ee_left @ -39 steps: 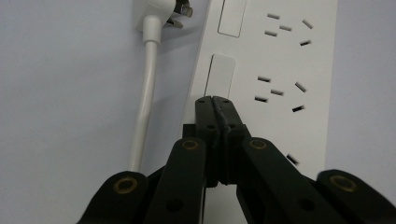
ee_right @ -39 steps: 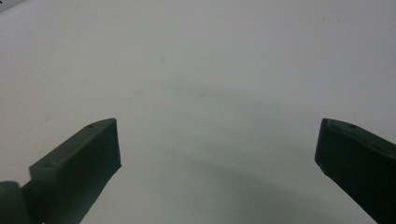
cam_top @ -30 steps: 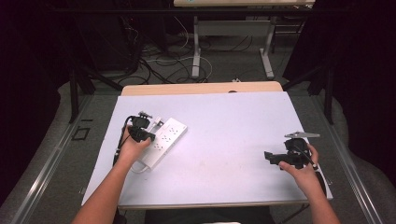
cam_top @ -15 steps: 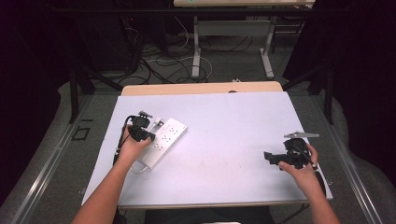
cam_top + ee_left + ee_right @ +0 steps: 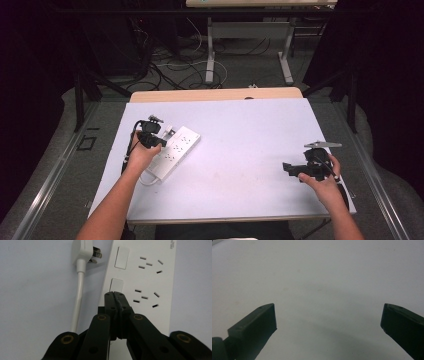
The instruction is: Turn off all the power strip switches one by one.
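Note:
A white power strip (image 5: 176, 149) lies on the left part of the white table (image 5: 240, 130), its white plug (image 5: 83, 252) and cable (image 5: 77, 297) beside it. My left gripper (image 5: 160, 142) is shut with nothing between the jaws. In the left gripper view its closed tips (image 5: 114, 294) sit at the near edge of one of the strip's square switches (image 5: 117, 284); whether they press on it I cannot tell. A second switch (image 5: 121, 257) lies farther along. My right gripper (image 5: 288, 169) stands open over bare table at the right (image 5: 329, 315), holding nothing.
The table's wooden back edge (image 5: 215, 94) shows beyond the white surface. Past the table, cables (image 5: 170, 70) lie on the floor and a metal stand's legs (image 5: 210, 55) rise from it. A broad stretch of tabletop lies between the two hands.

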### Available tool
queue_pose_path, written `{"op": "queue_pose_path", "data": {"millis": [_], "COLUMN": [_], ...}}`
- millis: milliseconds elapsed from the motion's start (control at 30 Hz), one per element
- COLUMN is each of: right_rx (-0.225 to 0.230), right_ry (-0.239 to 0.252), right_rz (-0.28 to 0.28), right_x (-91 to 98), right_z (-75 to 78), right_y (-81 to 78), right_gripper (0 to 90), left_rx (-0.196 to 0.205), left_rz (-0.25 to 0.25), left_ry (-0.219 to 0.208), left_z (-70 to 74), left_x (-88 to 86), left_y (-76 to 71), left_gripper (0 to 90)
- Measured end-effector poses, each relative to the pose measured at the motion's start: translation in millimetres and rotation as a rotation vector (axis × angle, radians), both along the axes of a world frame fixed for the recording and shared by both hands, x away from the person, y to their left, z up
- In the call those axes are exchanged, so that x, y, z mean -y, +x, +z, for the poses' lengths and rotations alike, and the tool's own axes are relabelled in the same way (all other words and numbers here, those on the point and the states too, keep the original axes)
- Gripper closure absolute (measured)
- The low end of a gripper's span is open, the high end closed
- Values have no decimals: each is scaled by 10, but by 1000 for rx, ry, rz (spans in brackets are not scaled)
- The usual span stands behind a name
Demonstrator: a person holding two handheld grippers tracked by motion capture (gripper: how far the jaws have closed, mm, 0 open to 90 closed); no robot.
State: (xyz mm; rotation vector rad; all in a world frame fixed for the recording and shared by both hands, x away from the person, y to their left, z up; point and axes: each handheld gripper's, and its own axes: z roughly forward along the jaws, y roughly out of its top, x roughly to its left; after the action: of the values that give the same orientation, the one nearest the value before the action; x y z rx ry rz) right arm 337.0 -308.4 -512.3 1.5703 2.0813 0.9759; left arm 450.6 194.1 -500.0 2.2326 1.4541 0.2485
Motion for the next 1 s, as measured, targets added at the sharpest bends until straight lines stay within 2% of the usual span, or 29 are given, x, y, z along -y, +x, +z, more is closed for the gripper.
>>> {"op": "queue_pose_path", "data": {"millis": [500, 1000], "right_rx": [-5, -2], "right_ry": [-1, -2], "right_rz": [-4, 0], "right_x": [-3, 5], "right_z": [-8, -13], "right_y": [2, 3], "right_gripper": [0, 0], "left_rx": [32, 20], "left_rz": [-1, -3], "left_ry": [-17, -17], "left_z": [123, 94], "left_x": [125, 257], "left_y": [89, 196], "left_gripper": [900, 900]}}
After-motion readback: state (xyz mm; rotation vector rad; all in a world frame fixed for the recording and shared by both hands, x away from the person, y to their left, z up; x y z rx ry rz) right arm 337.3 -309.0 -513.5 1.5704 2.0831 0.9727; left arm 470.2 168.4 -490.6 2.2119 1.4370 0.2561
